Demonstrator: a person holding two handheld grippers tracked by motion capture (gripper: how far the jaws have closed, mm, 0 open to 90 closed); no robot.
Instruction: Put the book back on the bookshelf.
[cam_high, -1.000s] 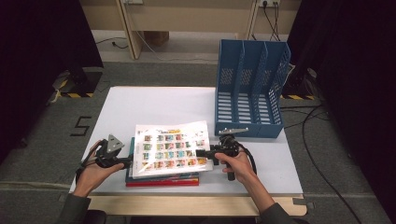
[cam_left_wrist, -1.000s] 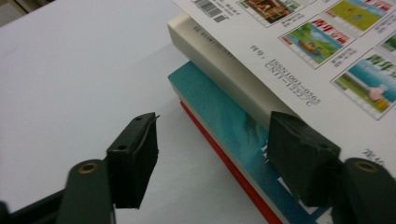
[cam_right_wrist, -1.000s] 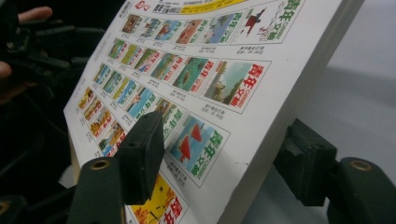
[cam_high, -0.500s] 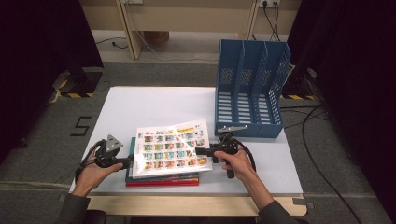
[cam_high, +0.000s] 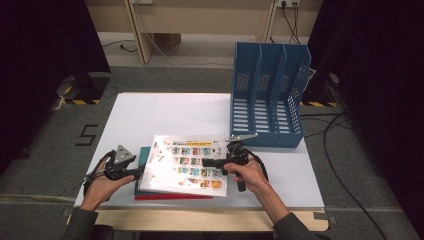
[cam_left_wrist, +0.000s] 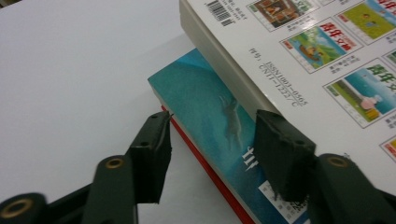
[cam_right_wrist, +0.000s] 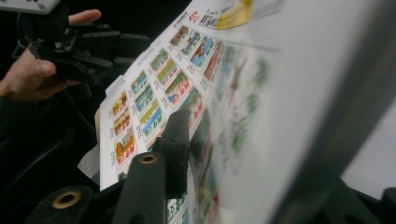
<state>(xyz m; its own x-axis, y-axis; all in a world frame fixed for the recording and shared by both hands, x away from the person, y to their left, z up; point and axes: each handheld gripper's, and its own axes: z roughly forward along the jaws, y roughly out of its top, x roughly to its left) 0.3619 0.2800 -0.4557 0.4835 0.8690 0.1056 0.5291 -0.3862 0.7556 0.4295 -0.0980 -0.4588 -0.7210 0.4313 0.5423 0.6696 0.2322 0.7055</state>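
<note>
1. Three books lie stacked at the lower centre of the white counter (cam_high: 165, 107); the blue file rack (cam_high: 269, 95) stands at the upper right, with bare counter between it and the stack.
2. Topmost is the white magazine (cam_high: 186, 165), its long axis running left to right in the high view; under it a teal book (cam_left_wrist: 205, 100) and a red book (cam_high: 170, 197).
3. At the magazine's right edge, the right gripper (cam_high: 212, 162) has just been closing; its fingers (cam_right_wrist: 175, 140) straddle the lifted cover, apparently pinching it.
4. At lower left, the left gripper (cam_high: 139, 172) has also been closing; its fingers (cam_left_wrist: 152, 149) stand partly apart around the teal book's corner, not clearly pressing.
5. Judged from this, the right hand is better placed to lift; open room lies up and left.
</note>
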